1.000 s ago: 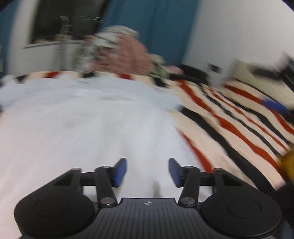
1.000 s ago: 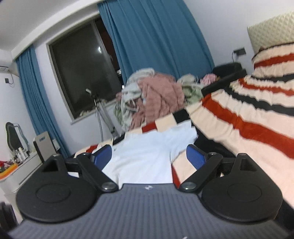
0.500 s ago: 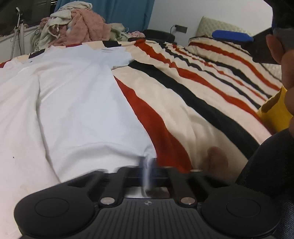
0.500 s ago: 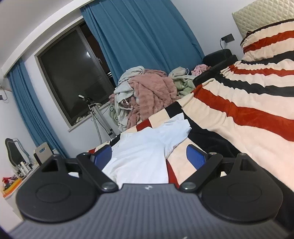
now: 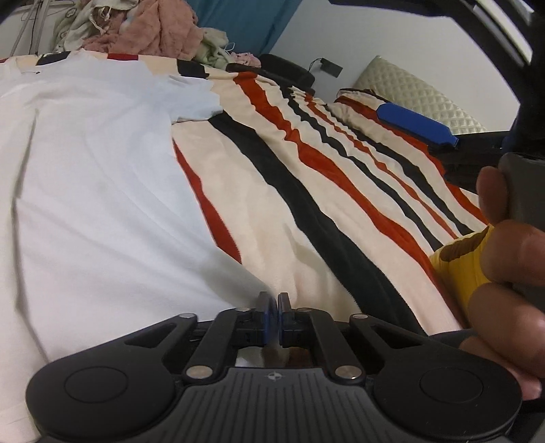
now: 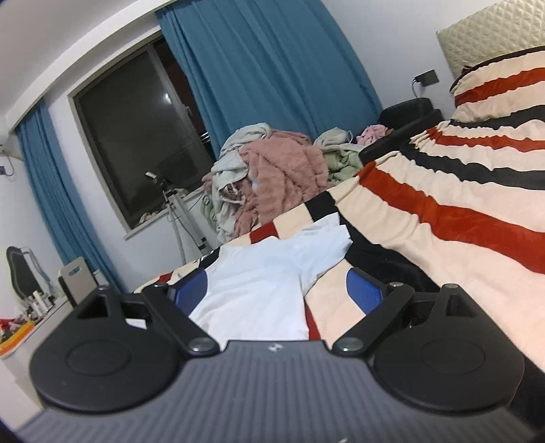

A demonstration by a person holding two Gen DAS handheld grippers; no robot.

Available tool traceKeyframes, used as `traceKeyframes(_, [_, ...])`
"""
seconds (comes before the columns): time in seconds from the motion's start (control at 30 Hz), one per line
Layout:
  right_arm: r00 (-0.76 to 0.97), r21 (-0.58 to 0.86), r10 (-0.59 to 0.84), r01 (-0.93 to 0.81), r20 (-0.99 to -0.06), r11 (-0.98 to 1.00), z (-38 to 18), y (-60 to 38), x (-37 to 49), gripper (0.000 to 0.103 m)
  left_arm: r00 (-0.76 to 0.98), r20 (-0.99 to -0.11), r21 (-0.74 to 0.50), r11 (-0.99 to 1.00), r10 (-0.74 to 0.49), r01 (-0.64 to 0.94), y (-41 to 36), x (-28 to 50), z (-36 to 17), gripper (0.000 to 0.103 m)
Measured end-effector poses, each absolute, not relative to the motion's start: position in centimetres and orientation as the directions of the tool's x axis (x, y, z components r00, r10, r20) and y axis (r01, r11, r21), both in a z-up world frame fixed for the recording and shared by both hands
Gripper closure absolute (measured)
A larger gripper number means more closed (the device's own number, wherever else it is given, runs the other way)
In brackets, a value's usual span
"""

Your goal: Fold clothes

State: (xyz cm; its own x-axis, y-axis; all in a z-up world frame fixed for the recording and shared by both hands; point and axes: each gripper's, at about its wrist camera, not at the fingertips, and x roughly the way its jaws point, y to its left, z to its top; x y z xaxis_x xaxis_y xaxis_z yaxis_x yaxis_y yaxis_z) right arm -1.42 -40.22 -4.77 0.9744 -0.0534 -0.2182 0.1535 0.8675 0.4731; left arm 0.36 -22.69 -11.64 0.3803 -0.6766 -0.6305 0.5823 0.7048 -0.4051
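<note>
White shirt point(image 5: 102, 191) on striped blanket point(image 5: 306, 191): my left gripper point(image 5: 272, 308) pinches its hem; my right gripper point(image 6: 276, 289) gapes wide, empty.

The right gripper point(image 6: 276, 293) fills the lower part of the view, its blue-padded fingers point(image 6: 361, 289) spread wide apart with nothing between them. Past them, toward 12 o'clock, a pale blue shirt point(image 6: 269, 269) lies flat on the striped blanket point(image 6: 442, 211) (cream, red and black bands), one short sleeve reaching toward 2 o'clock. Beyond the shirt sits a heap of clothes point(image 6: 272, 173), pink and pale green. Blue curtains point(image 6: 265, 68) flank a dark window point(image 6: 136, 129) at 11 o'clock. A quilted headboard point(image 6: 490, 30) shows at 1 o'clock.
</note>
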Motion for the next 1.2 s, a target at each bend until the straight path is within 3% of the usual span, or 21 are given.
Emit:
traceKeyframes(0.03, [0.975,0.469,-0.05,0.149,-0.217,0.871,-4.8,-40.1,-1.3,0.012,0.381,-0.633,-0.407,0.708,-0.674,0.577,-22.3,0.4,-11.5,0.077])
traceKeyframes(0.13, [0.972,0.45,-0.046,0.148,-0.229,0.88,-4.9,-39.8,-1.2,0.013,0.399,-0.653,-0.388,0.737,-0.643,0.553,-20.1,0.2,-10.7,0.049])
traceKeyframes(0.3, [0.968,0.425,-0.039,0.145,-0.249,0.894,-5.0,-39.3,-0.8,0.013,0.484,-0.706,-0.329,0.844,-0.518,0.424,-11.8,-0.4,-8.0,0.026])
traceKeyframes(0.37, [0.965,0.414,-0.033,0.142,-0.258,0.899,-5.0,-39.0,-0.6,0.013,0.518,-0.736,-0.288,0.895,-0.435,0.341,-7.7,-0.5,-6.9,0.026])
traceKeyframes(0.47, [0.963,0.399,-0.022,0.133,-0.27,0.907,-5.0,-38.6,-0.3,0.013,0.536,-0.795,-0.25,0.959,-0.283,0.135,-0.6,-0.4,-6.0,0.028])
traceKeyframes(0.7, [0.954,0.392,-0.007,0.13,-0.301,0.911,-5.1,-38.2,0.3,0.013,0.483,-0.87,-0.278,0.91,-0.103,-0.308,12.3,0.6,-5.8,0.029])
traceKeyframes(0.8, [0.951,0.39,-0.008,0.134,-0.309,0.911,-5.2,-38.1,0.3,0.013,0.44,-0.894,-0.284,0.87,-0.088,-0.403,14.1,1.4,-6.4,0.031])
traceKeyframes(0.97, [0.945,0.397,-0.016,0.153,-0.328,0.905,-5.3,-38.2,0.5,0.013,0.347,-0.938,-0.119,0.909,0.029,-0.399,12.6,3.2,-6.9,0.037])
traceKeyframes(1.0, [0.943,0.397,-0.017,0.156,-0.332,0.904,-5.4,-38.2,0.5,0.013,0.331,-0.943,-0.104,0.909,0.039,-0.403,12.6,3.5,-7.0,0.044])
traceKeyframes(1.07, [0.94,0.398,-0.02,0.163,-0.341,0.903,-5.5,-38.2,0.6,0.013,0.309,-0.95,-0.087,0.916,0.042,-0.392,12.4,3.8,-6.9,0.07])
traceKeyframes(1.1, [0.939,0.398,-0.021,0.167,-0.344,0.902,-5.5,-38.2,0.6,0.013,0.302,-0.953,-0.086,0.922,0.035,-0.378,12.3,3.9,-6.7,0.092])
traceKeyframes(1.2, [0.939,0.389,-0.023,0.165,-0.344,0.906,-5.4,-38.1,0.5,0.013,0.303,-0.953,-0.082,0.944,0.02,-0.321,11.5,4.1,-5.7,0.099])
